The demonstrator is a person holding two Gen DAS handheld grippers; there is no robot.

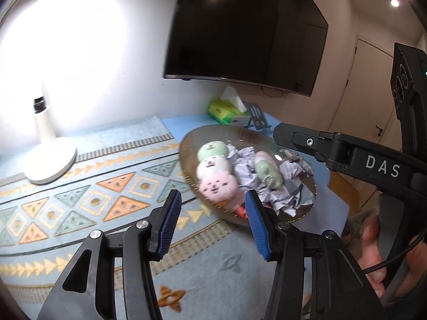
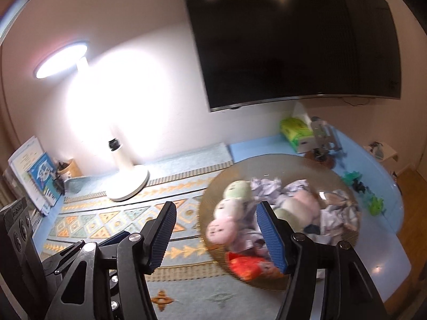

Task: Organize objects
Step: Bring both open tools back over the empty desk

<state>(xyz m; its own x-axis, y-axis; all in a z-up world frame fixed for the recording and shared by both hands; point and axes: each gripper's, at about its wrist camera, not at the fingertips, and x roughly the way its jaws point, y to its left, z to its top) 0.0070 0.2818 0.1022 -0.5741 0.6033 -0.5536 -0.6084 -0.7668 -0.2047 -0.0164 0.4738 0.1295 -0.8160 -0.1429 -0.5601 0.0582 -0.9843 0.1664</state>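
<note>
A ribbed brownish glass plate [image 1: 186,165] [image 2: 213,194] lies on the patterned mat. On it are a plush stick of green, white and pink heads [image 1: 213,168] [image 2: 226,213], a second such plush [image 1: 267,170] [image 2: 299,205], crumpled paper [image 1: 283,194] [image 2: 339,213] and a red-orange thing [image 2: 245,265] at the near rim. My left gripper [image 1: 210,213] is open just short of the plate's near rim; its blue pads touch nothing. My right gripper [image 2: 217,236] is open too, over the plate's left near side, nothing pressed between its pads. Its black frame [image 1: 333,149] reaches over the plate's far right.
A lit white desk lamp [image 1: 50,157] [image 2: 128,176] stands on the mat at the left, below a wall-mounted screen [image 1: 240,32]. Behind the plate are a green tissue pack [image 1: 224,108] and a metal stand [image 1: 256,116]. Small green toys [image 2: 373,202] lie near the table's right edge. Booklets [image 2: 40,176] lean far left.
</note>
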